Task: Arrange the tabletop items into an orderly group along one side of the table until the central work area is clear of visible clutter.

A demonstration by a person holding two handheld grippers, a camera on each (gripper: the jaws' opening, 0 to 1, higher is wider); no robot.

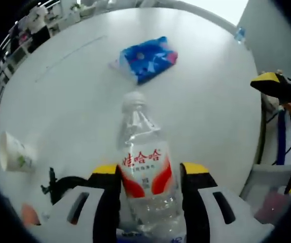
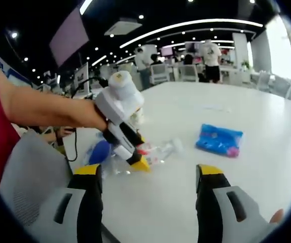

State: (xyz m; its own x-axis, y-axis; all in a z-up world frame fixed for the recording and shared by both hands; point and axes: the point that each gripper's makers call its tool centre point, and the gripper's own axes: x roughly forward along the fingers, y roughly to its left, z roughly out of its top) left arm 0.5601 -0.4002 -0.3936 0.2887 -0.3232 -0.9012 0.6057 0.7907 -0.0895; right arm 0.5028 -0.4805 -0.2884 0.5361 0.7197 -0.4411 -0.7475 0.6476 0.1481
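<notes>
**Left gripper clamps a water bottle on a round white table**

In the left gripper view, the left gripper (image 1: pixel 149 174) has its two yellow-tipped jaws closed against the sides of a clear plastic water bottle with a red and white label (image 1: pixel 144 174). The bottle points away from the camera, its white cap toward the middle of the round white table (image 1: pixel 74 96). Beyond the cap, apart from it, lies a blue plastic packet with pink markings (image 1: pixel 146 58). A white paper cup (image 1: pixel 13 152) lies near the table's edge to the view's left, well apart from the bottle.

In the right gripper view, the right gripper (image 2: pixel 148 174) holds nothing; its jaws stand wide apart above bare tabletop. The left gripper appears there on a person's bare forearm (image 2: pixel 44 109), with the bottle low against the table beside it.

To do this step well, the grip probably needs to stay firm on the smooth, rounded body, and the bottle should be set down near the cup rather than dropped, since it could roll.

Open tabletop lies between bottle and packet, giving room to move. The curved table edge runs close on the view's right, so travel that way risks a fall.
</notes>
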